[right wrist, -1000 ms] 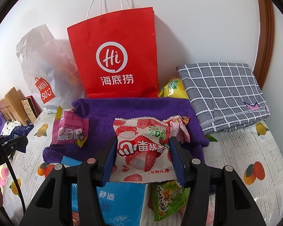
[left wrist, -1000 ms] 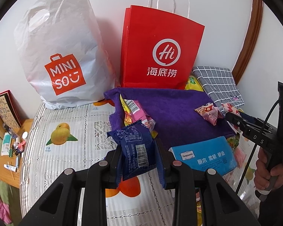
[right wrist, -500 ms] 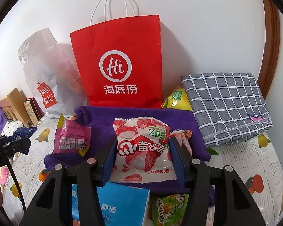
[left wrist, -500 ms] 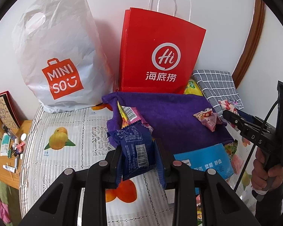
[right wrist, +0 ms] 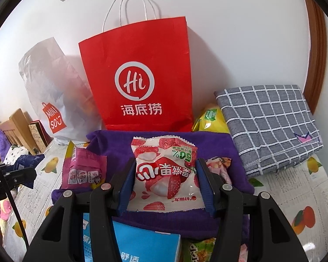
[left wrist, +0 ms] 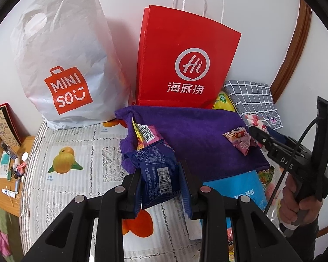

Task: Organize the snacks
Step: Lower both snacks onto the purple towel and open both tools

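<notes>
My left gripper (left wrist: 160, 180) is shut on a dark blue snack packet (left wrist: 157, 174), held above the fruit-print cover. My right gripper (right wrist: 165, 178) is shut on a white and red strawberry snack packet (right wrist: 166, 174), held over a purple towel (right wrist: 218, 148). A red Hi paper bag (left wrist: 185, 65) and a white Miniso plastic bag (left wrist: 63, 65) stand against the wall behind; both also show in the right wrist view, the red bag (right wrist: 137, 78) and the white bag (right wrist: 54, 91). A pink snack packet (right wrist: 84, 170) and a small pink candy packet (left wrist: 240, 142) lie on the towel (left wrist: 196, 135).
A folded grey checked cloth (right wrist: 269, 122) lies at right, a yellow packet (right wrist: 210, 120) beside the red bag. A blue tissue pack (right wrist: 142, 244) and green packet (right wrist: 199, 251) lie in front. A wooden bedside shelf (left wrist: 8, 174) with small items is at left.
Both grippers have risen and moved closer to the bags, each still holding its packet; the bags look larger now.
</notes>
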`<state>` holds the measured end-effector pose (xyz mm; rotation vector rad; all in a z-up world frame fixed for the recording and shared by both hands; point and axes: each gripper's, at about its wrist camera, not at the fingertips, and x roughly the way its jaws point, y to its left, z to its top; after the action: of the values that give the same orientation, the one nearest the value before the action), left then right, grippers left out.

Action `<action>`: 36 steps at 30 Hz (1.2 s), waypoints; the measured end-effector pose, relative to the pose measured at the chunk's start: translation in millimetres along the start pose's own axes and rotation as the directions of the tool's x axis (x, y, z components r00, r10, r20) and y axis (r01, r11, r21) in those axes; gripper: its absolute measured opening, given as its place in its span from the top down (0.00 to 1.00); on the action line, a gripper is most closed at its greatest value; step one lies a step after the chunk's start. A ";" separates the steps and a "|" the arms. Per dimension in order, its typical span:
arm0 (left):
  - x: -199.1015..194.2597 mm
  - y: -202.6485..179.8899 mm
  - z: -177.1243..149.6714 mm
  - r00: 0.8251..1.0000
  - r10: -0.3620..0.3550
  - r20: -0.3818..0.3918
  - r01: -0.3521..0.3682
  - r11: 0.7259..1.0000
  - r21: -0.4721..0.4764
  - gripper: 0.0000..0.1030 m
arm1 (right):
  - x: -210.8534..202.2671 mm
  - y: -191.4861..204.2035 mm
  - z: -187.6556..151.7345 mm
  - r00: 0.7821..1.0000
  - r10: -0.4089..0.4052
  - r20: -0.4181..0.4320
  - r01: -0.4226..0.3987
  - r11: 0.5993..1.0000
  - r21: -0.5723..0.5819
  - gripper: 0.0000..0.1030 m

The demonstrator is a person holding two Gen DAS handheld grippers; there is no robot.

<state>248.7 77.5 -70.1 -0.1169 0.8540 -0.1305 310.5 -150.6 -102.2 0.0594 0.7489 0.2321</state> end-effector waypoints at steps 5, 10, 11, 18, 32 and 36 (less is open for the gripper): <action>3.6 -2.6 1.8 1.000 0.005 -0.003 -0.005 1.000 0.005 0.73 | 6.3 -5.1 -3.0 1.000 0.002 -0.020 -0.002 1.000 0.005 0.48; 10.3 -0.5 2.3 1.000 0.009 -0.013 -0.008 1.000 0.001 0.73 | 12.5 -9.7 -8.1 0.999 -0.009 -0.038 0.010 1.000 0.014 0.48; 11.4 0.0 2.2 1.000 0.009 -0.014 -0.009 1.000 0.000 0.73 | 13.4 -10.1 -9.4 0.999 -0.008 -0.041 0.008 1.000 0.014 0.48; 15.6 4.4 2.2 1.000 0.020 -0.017 -0.020 1.000 -0.006 0.73 | 20.1 -9.7 -16.6 0.998 -0.021 -0.063 0.020 1.000 -0.006 0.48; 50.3 -3.7 13.9 0.999 -0.013 -0.042 0.012 0.999 -0.033 0.73 | 37.7 -22.5 -23.4 0.990 -0.041 -0.135 0.042 0.999 0.001 0.48; 65.4 -18.7 21.2 0.998 -0.028 -0.053 0.028 1.000 -0.012 0.73 | 39.5 -31.7 -22.9 0.988 -0.053 -0.144 0.056 0.998 0.023 0.48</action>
<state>306.0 49.5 -102.0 -0.1367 0.9065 -0.1557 328.9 -172.9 -149.7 0.0479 0.8957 0.1755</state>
